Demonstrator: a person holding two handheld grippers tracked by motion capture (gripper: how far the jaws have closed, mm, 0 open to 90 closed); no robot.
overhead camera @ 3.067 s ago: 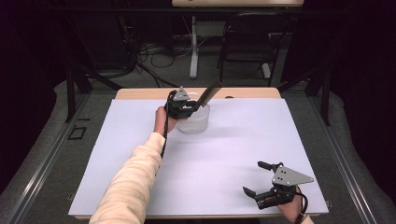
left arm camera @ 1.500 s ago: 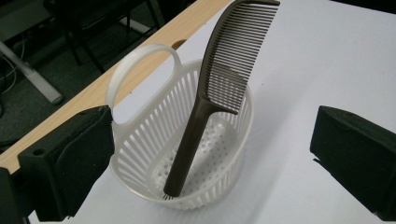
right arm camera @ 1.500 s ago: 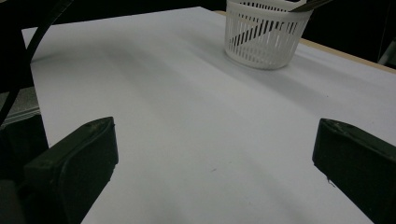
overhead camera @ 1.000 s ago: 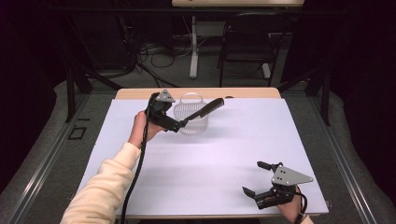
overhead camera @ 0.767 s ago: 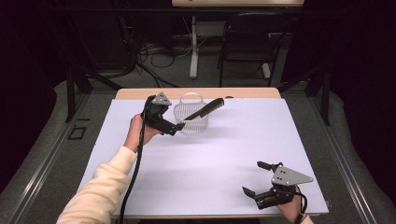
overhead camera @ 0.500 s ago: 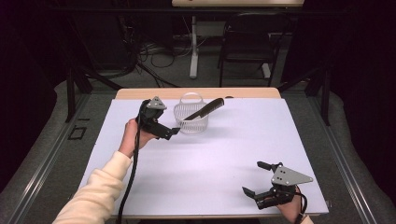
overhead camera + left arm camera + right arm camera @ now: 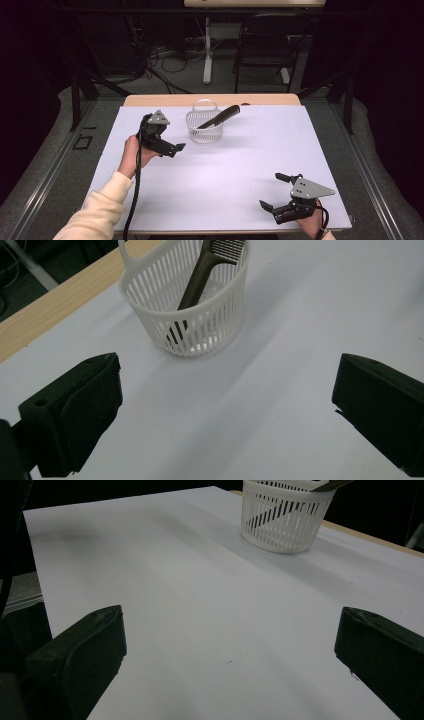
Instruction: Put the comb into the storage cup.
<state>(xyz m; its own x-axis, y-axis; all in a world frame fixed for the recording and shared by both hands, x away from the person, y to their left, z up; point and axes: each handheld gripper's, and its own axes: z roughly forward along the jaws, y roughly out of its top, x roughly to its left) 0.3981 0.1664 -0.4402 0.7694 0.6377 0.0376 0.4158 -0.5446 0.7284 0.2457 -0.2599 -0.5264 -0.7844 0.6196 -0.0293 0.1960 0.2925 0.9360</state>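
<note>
Here your landmark is the white slatted basket, which stands on the white sheet near the far edge of the table. A dark comb leans inside the basket, its toothed end sticking out over the rim to the right. Behind the basket a strip of bare wooden tabletop shows past the sheet.

Your left gripper is held just to the left of the basket and a little nearer to you; its jaws are spread wide and hold nothing. Your right gripper is well apart from the basket, at the near right corner of the sheet, jaws also wide apart and empty.

Beyond the basket the room is dark: grey floor, a black chair, a white desk leg and loose cables.
</note>
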